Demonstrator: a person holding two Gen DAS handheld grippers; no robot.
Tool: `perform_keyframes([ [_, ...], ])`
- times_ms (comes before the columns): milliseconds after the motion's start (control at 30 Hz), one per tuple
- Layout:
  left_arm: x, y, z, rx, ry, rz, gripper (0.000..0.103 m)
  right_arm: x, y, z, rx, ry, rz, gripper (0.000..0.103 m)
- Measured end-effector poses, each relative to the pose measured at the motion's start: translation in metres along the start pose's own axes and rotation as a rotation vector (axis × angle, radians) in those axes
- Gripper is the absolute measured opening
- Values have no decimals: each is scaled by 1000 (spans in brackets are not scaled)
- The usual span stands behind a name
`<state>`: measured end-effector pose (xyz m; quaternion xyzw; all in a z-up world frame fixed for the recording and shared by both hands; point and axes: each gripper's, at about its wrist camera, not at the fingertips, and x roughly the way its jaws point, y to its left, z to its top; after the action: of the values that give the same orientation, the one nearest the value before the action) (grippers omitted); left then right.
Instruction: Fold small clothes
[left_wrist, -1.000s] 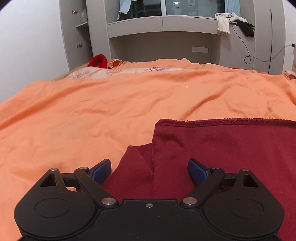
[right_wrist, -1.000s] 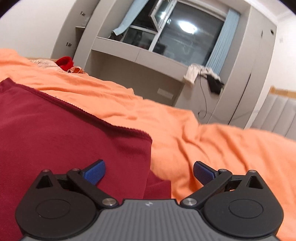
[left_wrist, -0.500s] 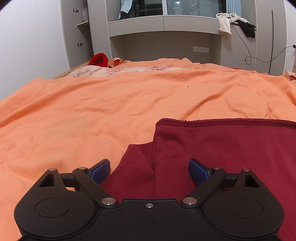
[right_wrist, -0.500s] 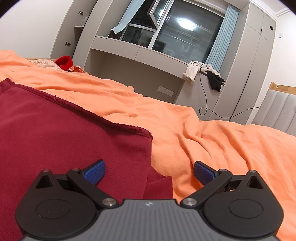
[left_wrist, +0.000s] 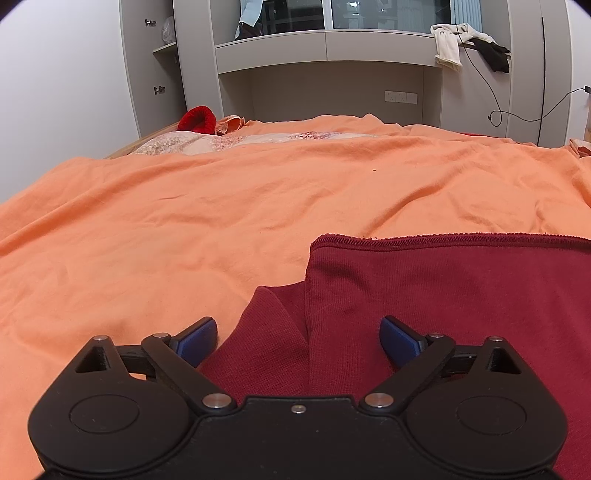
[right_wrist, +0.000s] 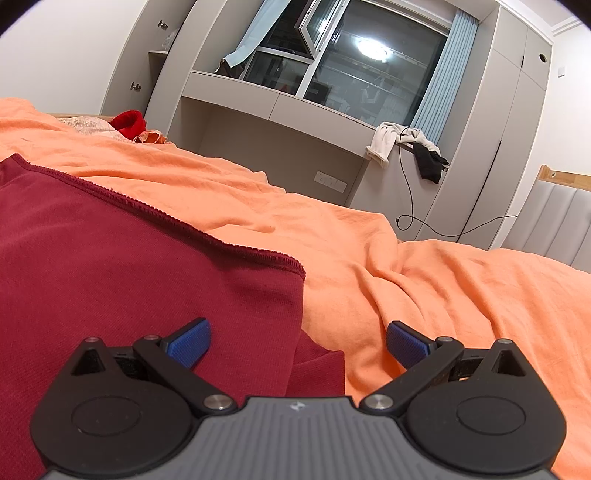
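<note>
Left gripper (left_wrist: 297, 338) fingers opening, nothing pinched, straddling the near left corner of the dark red knit garment (left_wrist: 443, 295). Right gripper (right_wrist: 297, 341) fingers spread, released, over its right corner. Garment lies folded flat on the orange bedsheet (left_wrist: 184, 221), likely just let go after a fold.

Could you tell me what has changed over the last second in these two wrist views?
Little: the left gripper jaws are opening a touch wider over the dark red garment, gripping nothing. The right gripper stays open over the garment's right edge, and the garment lies unmoved on the orange sheet.
</note>
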<state>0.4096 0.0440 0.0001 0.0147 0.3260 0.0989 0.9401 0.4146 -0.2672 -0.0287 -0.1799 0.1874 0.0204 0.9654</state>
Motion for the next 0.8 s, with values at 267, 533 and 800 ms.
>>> perform_keyframes([
  [267,-1,1,1,5,-1,-4,102,-13,-18,-2,88,-72,-2,103],
  [533,-32,5,4,3,-91,-2,102,-27,-65,-10,250,-42,-72,103],
  [800,-88,32,-1,-95,-174,-9,102,-47,-105,-19,409,2,-163,103],
])
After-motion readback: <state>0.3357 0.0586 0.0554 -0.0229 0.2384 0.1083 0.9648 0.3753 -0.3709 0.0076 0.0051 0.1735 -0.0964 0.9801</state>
